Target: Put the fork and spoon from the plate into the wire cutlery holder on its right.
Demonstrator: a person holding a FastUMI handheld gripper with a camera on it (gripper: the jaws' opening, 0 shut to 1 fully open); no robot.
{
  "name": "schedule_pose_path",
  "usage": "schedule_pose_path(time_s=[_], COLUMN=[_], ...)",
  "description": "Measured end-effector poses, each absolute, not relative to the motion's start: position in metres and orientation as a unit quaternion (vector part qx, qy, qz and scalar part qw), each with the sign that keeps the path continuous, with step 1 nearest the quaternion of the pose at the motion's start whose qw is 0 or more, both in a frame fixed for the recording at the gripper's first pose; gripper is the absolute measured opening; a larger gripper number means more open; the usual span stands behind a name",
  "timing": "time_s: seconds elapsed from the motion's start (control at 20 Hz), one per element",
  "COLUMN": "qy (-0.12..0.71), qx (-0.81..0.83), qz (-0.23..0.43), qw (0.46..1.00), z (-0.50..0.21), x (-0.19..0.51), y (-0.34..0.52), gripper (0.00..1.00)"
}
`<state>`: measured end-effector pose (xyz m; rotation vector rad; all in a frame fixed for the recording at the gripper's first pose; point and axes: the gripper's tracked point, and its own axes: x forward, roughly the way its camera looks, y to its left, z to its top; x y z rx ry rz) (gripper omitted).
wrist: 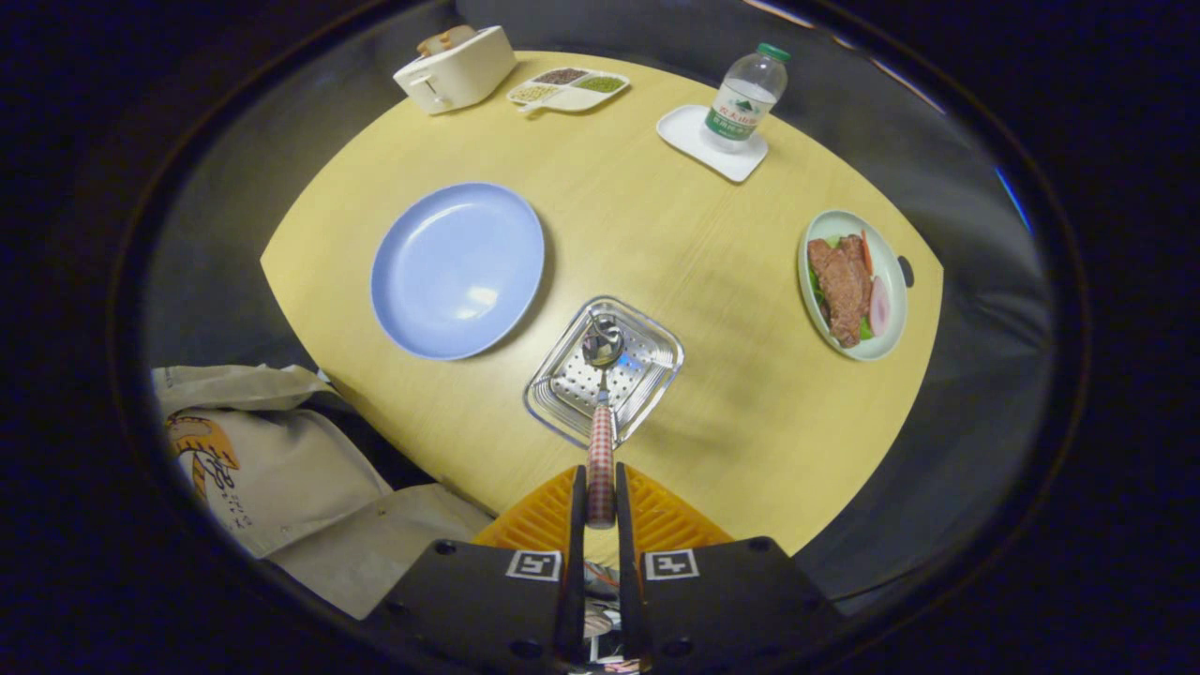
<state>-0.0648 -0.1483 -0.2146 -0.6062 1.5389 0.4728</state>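
Spoon [601,412]: metal bowl, red-and-white checked handle, held by the handle end between the tongs [600,502], both fingers pressing on it. It points straight ahead from them, bowl hanging over the cutlery holder [647,375]. Holder: square, shiny metal, perforated floor, rounded corners, sitting on the yellow counter [656,244] just ahead of the fingers; whether the spoon bowl touches it cannot be told. Plate [457,270]: round, pale blue, bare, lying flat on the counter just left of the holder, rims near but apart.
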Motion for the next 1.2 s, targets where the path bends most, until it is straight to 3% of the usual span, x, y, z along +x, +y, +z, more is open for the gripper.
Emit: schedule_pose_path(time_s=[0.1,0.55,1.2], qy=[0.673,0.616,0.380], qx=[-0.267,-0.181,-0.041], qz=[0.203,0.185,0.124], qw=[0.659,0.744,0.916], z=[-0.213,-0.191,-0.136], x=[-0.061,-0.063,-0.072], y=[-0.148,-0.109,-0.023], gripper=[0.21,0.96,0.97])
